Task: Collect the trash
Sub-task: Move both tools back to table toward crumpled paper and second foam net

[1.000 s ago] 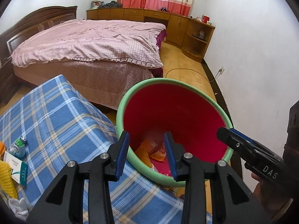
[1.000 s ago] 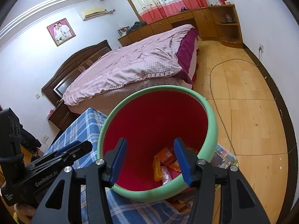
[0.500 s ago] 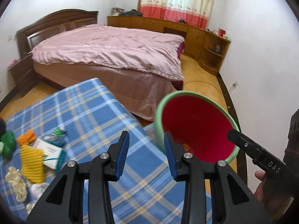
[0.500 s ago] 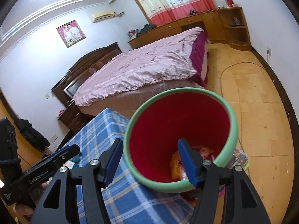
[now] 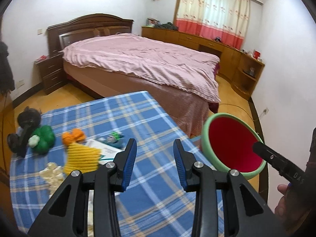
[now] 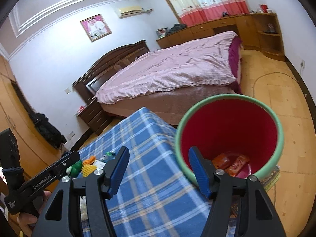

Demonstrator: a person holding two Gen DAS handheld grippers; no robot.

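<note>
Plaid-covered table [image 5: 150, 122] carries the remaining litter; red bin [image 6: 229, 130] beside its edge holds orange wrappers [image 6: 231, 163]. Step: reaching for next piece. Left gripper [image 5: 155, 161] and right gripper [image 6: 158, 169] wide open, empty. Next: left descends on yellow knit piece [image 5: 82, 157].

Toy-strewn plaid-clothed table [image 5: 150, 118]

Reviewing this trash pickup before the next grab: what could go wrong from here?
1. The bin sits off the table edge, so a carried piece could drop to the floor short of it.
2. Toys like the green plush lie among the scraps; the open left tongs might grab one instead.
</note>
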